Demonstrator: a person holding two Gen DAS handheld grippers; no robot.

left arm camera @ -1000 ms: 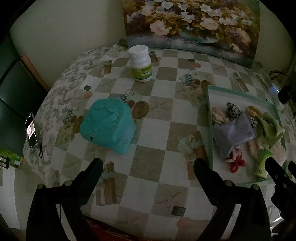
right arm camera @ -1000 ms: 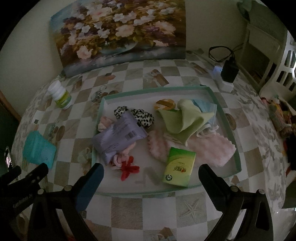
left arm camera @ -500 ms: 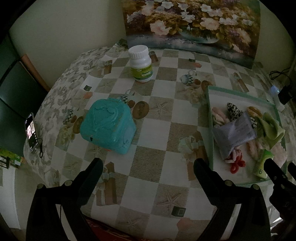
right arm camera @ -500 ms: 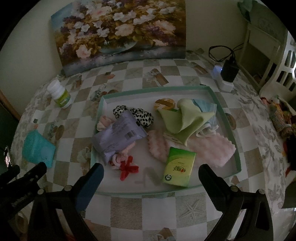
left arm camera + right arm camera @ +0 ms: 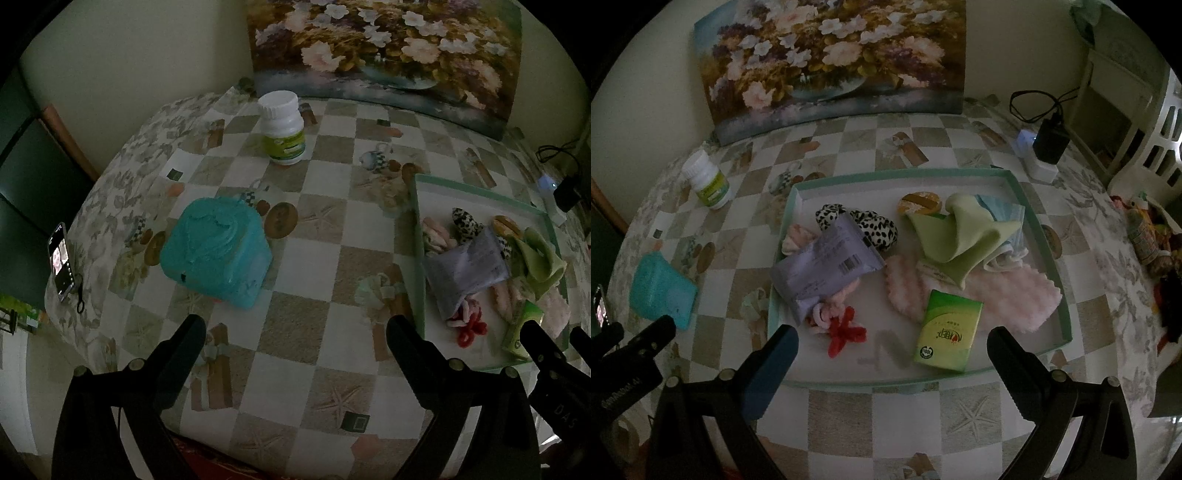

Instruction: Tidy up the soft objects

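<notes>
Chequered tablecloth (image 5: 306, 266) fills the dim room; left tool (image 5: 295, 328) and right tool (image 5: 892, 341) gape empty.

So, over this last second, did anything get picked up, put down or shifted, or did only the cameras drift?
Nothing was grasped or released. The left tool and right tool both stay open and empty, and each view drifts only slightly. The teal box, white bottle and everything in the tray, including the purple pack and green tissue pack, lie where they were.
</notes>
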